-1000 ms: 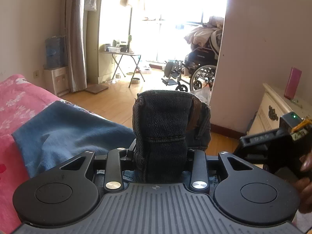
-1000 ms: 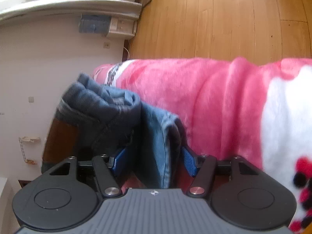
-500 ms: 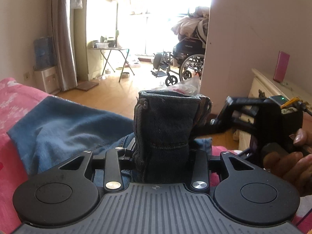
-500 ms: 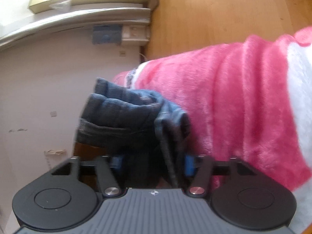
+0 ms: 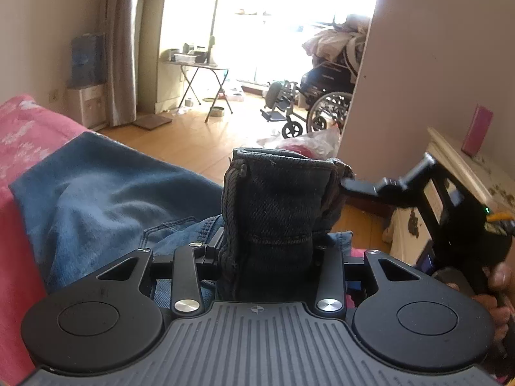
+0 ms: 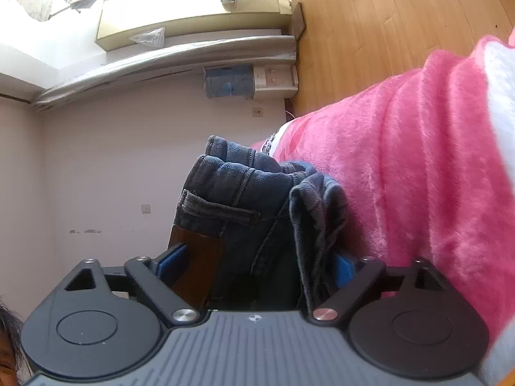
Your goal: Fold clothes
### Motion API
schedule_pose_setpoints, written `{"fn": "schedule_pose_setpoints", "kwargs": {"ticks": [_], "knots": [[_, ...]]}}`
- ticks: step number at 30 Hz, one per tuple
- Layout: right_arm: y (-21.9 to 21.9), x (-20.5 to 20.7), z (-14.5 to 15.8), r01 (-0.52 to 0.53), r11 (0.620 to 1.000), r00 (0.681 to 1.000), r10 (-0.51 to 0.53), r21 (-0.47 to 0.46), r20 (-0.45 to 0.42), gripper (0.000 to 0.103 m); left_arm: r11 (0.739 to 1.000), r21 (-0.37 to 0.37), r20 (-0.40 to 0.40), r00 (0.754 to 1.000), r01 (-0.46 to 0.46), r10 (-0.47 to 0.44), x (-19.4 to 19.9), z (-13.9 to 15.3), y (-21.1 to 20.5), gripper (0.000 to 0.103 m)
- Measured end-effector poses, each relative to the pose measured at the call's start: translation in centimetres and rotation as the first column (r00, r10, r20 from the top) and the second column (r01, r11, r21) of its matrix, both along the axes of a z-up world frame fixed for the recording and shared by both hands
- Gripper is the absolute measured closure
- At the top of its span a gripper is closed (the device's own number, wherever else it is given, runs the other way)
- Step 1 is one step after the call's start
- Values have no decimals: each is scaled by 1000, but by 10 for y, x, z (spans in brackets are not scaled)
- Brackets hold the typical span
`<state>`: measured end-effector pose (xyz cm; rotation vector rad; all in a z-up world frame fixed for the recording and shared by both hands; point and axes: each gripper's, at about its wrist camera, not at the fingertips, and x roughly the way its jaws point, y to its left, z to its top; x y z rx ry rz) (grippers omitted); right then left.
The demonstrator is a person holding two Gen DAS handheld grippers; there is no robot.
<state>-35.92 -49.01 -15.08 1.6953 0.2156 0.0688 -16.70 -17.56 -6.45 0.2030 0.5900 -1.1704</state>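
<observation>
A pair of blue jeans (image 5: 96, 199) lies across a pink blanket (image 5: 19, 135). Its dark, bunched waistband (image 5: 276, 199) stands upright between the fingers of my left gripper (image 5: 267, 247), which is shut on it. My right gripper (image 5: 389, 178) reaches in from the right, with one fingertip beside the waistband's top corner. In the right wrist view the folded denim (image 6: 244, 193), with its brown patch (image 6: 193, 257), fills the gap of my right gripper (image 6: 257, 267). Its jaws are opening and the blue pads (image 6: 170, 263) have drawn back from the cloth.
A cream dresser (image 5: 457, 160) with a pink box (image 5: 481, 128) stands at the right, close to a hand (image 5: 495, 283) on the right gripper. Beyond the bed's edge are wooden floor, a plastic bag (image 5: 302, 141), a wheelchair (image 5: 325, 106) and a folding table (image 5: 199, 64).
The right gripper's jaws have spread wider around the denim, and it has turned and come in close to the waistband. The left grip on the waistband is unchanged.
</observation>
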Motion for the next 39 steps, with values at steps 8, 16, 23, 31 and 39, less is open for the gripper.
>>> {"fn": "schedule_pose_setpoints", "kwargs": {"ticks": [8, 16, 23, 31, 39], "knots": [[-5, 13, 14, -28, 1000, 999, 28, -14, 17, 15, 999, 16, 106, 994, 29, -30, -12, 0, -1, 67], [-8, 23, 35, -69, 996, 996, 65, -64, -55, 2, 984, 78, 208, 963, 161, -174, -29, -1, -5, 63], [-11, 29, 41, -119, 991, 983, 108, -64, -150, 0, 940, 183, 299, 895, 288, -332, -51, -13, -5, 60], [-10, 41, 38, -158, 987, 929, 138, -30, -343, 69, 945, 197, 359, 878, 261, -317, -62, -18, -1, 64], [-8, 71, 105, -193, 978, 939, 159, -84, -304, 77, 981, 85, 464, 864, 177, -196, -43, 54, 6, 65]]}}
